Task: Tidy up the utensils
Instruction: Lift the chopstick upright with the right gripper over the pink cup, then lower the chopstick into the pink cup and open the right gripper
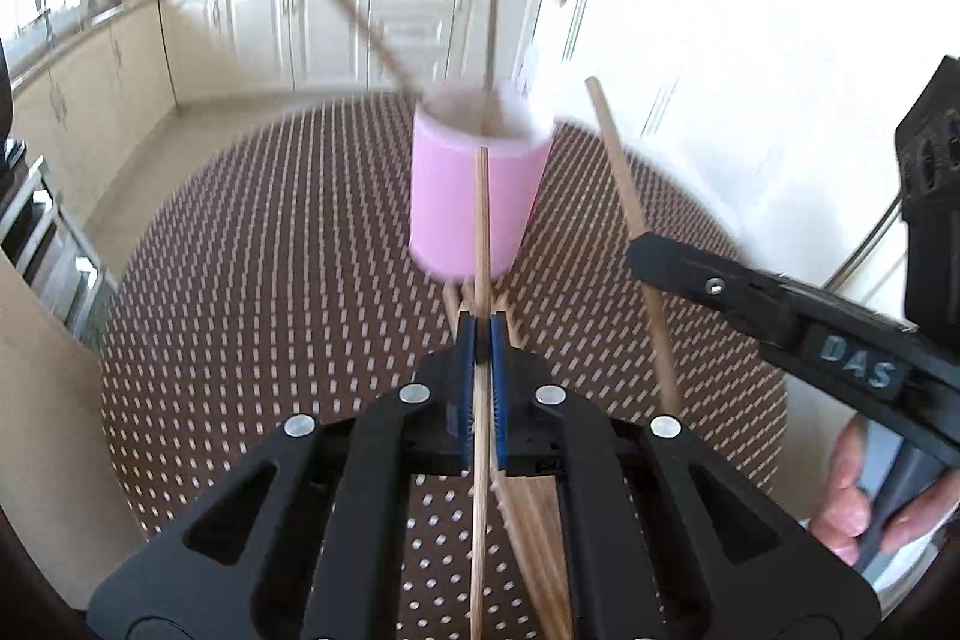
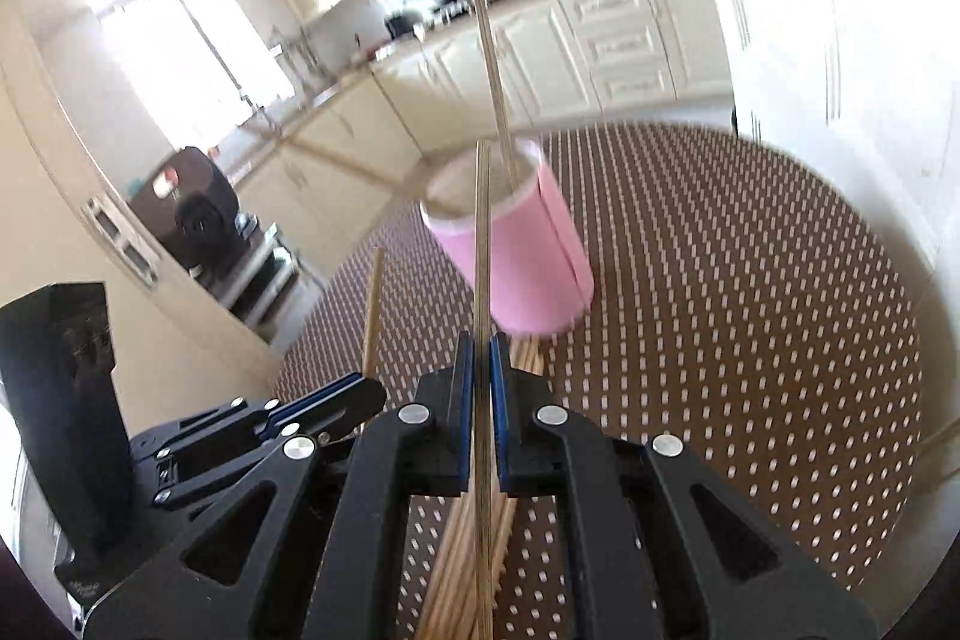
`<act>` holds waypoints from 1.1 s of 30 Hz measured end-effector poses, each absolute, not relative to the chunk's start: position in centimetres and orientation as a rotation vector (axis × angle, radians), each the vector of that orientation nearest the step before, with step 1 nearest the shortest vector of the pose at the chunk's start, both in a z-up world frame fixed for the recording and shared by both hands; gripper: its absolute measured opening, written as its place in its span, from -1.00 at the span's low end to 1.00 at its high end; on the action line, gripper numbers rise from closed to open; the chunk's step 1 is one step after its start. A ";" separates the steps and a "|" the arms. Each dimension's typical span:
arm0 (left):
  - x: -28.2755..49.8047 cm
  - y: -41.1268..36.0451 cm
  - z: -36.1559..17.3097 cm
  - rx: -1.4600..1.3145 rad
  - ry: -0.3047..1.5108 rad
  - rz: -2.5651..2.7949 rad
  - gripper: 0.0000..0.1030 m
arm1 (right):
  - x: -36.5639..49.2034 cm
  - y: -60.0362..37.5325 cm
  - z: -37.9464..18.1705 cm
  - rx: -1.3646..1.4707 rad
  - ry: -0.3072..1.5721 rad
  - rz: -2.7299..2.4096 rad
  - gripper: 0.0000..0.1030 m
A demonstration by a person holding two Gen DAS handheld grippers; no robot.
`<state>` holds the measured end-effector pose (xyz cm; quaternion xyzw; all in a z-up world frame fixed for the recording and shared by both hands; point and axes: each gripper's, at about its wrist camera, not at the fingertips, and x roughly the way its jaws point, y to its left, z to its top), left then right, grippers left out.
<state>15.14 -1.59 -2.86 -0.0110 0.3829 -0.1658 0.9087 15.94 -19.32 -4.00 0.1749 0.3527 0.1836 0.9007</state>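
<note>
On the brown dotted tablecloth stands a pink cup, the landmark for everything else. Two thin sticks already sit in the cup: one chopstick rises almost straight up out of its mouth, and another one leans out over the rim toward the kitchen counter side, blurred.

Just in front of the cup, on the near side, a pile of wooden chopsticks lies flat on the cloth, its far ends touching or nearly touching the base of the cup; cannot tell which.

Left gripper is closed, blue pads clamped on a single wooden chopstick that points up across the front of the cup, its tip at about rim level in the left wrist view. It is lifted off the pile.

Right gripper is also closed, clamped on one thin chopstick that runs up in front of the cup to its rim in the right wrist view. In the left wrist view this same gripper sits to the right of the cup, its stick tilted with the top end leaning toward the cup. A person's fingers wrap its handle.

In the right wrist view the left gripper is left of the cup and nearer the camera, its stick upright.

Cup looks blurred in both views.
</note>
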 end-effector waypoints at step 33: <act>17.7 -1.6 8.6 -0.105 0.443 -0.261 -0.89 | 17.8 -19.4 4.1 0.284 0.085 0.191 -0.92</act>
